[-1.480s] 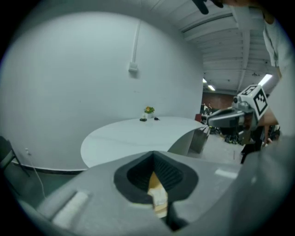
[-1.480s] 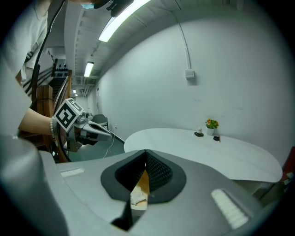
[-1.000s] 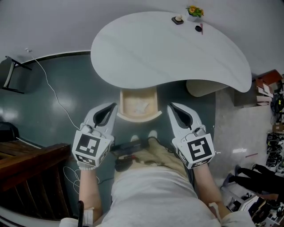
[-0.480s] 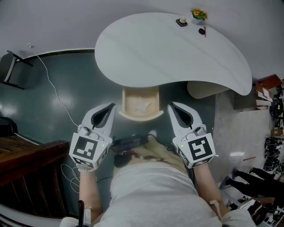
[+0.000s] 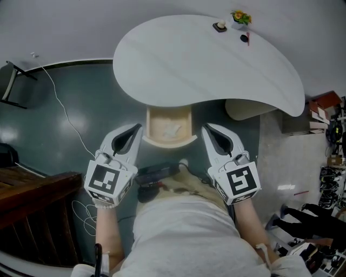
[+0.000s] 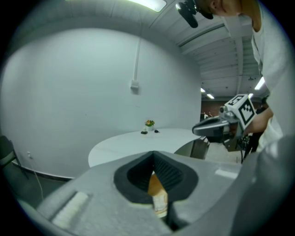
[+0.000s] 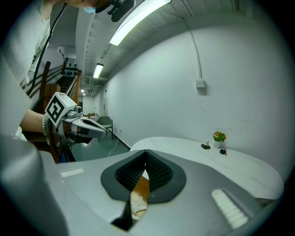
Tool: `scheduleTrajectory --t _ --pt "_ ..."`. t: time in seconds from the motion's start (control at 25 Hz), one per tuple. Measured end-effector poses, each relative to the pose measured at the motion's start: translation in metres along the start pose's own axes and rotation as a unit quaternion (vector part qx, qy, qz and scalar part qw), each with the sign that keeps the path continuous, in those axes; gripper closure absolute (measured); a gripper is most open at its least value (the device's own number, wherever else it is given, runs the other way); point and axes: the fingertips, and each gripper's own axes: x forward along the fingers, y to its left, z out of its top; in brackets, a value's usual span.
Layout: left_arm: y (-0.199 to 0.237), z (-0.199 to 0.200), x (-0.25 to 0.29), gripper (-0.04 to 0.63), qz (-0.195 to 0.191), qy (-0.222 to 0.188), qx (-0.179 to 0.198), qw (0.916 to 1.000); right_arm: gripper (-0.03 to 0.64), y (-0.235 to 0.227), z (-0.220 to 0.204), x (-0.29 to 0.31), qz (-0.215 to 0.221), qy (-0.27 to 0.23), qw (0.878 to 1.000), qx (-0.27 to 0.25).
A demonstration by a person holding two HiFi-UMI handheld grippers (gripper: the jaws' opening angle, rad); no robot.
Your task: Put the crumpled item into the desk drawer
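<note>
The ribbed black fingers [image 6: 171, 174] of the left gripper [image 5: 137, 129] were pressed together with nothing between them, and the fingers [image 7: 159, 173] of the right gripper [image 5: 206, 128] were likewise closed and empty. Both grippers hovered apart from each other just in front of the open pale wooden drawer [image 5: 170, 143], one near each front corner, and the crumpled white paper item [image 5: 172, 130] lay inside it. The drawer stuck out from under the white kidney-shaped worktop [image 5: 205, 65], which carried a small potted flower [image 5: 238, 15] at its far edge.
</note>
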Motion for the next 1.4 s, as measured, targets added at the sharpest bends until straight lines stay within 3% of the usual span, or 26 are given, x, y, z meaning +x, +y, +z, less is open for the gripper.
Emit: scheduleTrajectory --t 1.4 --pt "-0.016 0.001 0.015 0.598 -0.018 0.005 0.018 0.9997 0.612 -0.017 -0.004 -0.007 -0.016 -0.002 1.0 0.0"
